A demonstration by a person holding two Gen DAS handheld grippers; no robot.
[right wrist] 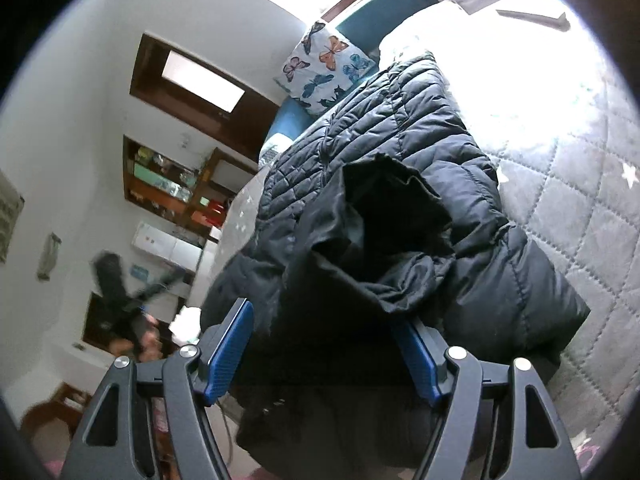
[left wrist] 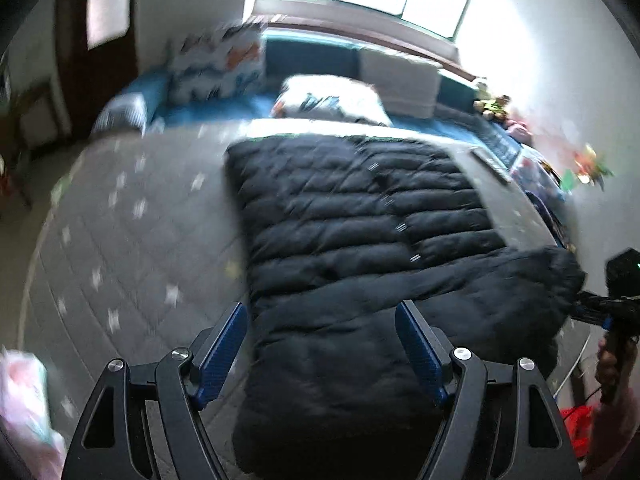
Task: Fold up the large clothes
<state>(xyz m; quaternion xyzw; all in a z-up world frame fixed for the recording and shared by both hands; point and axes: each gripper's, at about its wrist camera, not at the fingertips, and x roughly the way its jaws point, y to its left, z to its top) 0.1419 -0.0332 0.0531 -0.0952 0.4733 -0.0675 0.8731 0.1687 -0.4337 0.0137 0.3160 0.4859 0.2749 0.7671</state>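
Observation:
A large black quilted puffer jacket (left wrist: 360,216) lies spread on a grey quilted bed cover (left wrist: 132,240), its near part folded into a bulky heap. My left gripper (left wrist: 322,320) is open, hovering over the jacket's near end, with nothing between its blue pads. In the right wrist view the jacket (right wrist: 400,184) shows with its hood opening facing me. My right gripper (right wrist: 324,320) is open, its jaws standing on either side of the hood end of the jacket. The right gripper also shows in the left wrist view (left wrist: 592,304) at the jacket's right edge.
Butterfly-print pillows (left wrist: 224,64) and a white pillow (left wrist: 332,98) lie at the head of the bed by the window. Toys (left wrist: 496,106) line the right wall. A dark door (right wrist: 192,80) and shelves (right wrist: 168,184) stand to the left. A pink bag (left wrist: 24,400) lies near left.

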